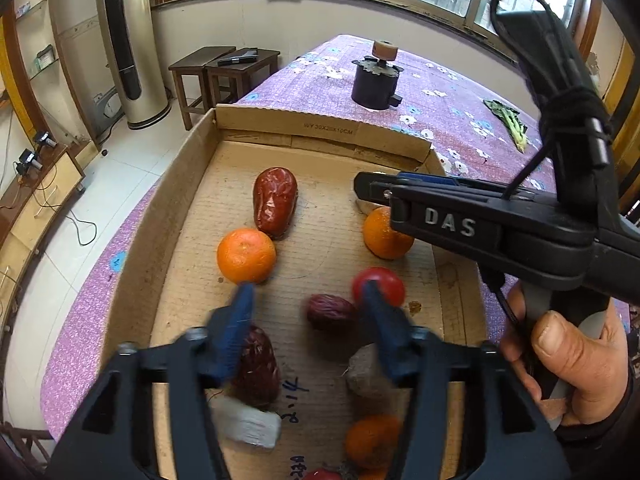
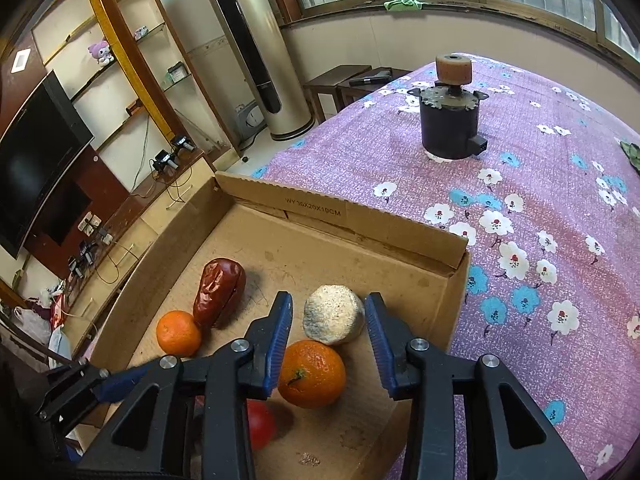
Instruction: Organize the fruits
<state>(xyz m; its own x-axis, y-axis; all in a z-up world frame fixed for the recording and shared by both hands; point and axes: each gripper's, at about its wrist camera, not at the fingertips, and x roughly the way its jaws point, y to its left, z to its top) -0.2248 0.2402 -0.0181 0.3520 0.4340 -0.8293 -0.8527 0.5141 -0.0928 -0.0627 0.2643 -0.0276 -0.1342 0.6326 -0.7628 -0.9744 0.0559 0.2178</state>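
Both grippers hang open over the shallow brown cardboard box [image 2: 400, 240] of fruit. The right gripper [image 2: 328, 344] fingers stand wide around a round orange tangerine [image 2: 312, 374] near the box's right wall, so a grab looks near. The left gripper [image 1: 308, 328] holds nothing.

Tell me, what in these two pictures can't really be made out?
- Left wrist view: the pale lump at the box's far right is mostly hidden behind the right gripper.
- Left wrist view: the fruit at the bottom edge is cut off by the frame; the left gripper is blurred.
- Right wrist view: the tomato is half covered by the gripper.
- Right wrist view: the green thing is cut off at the right edge.
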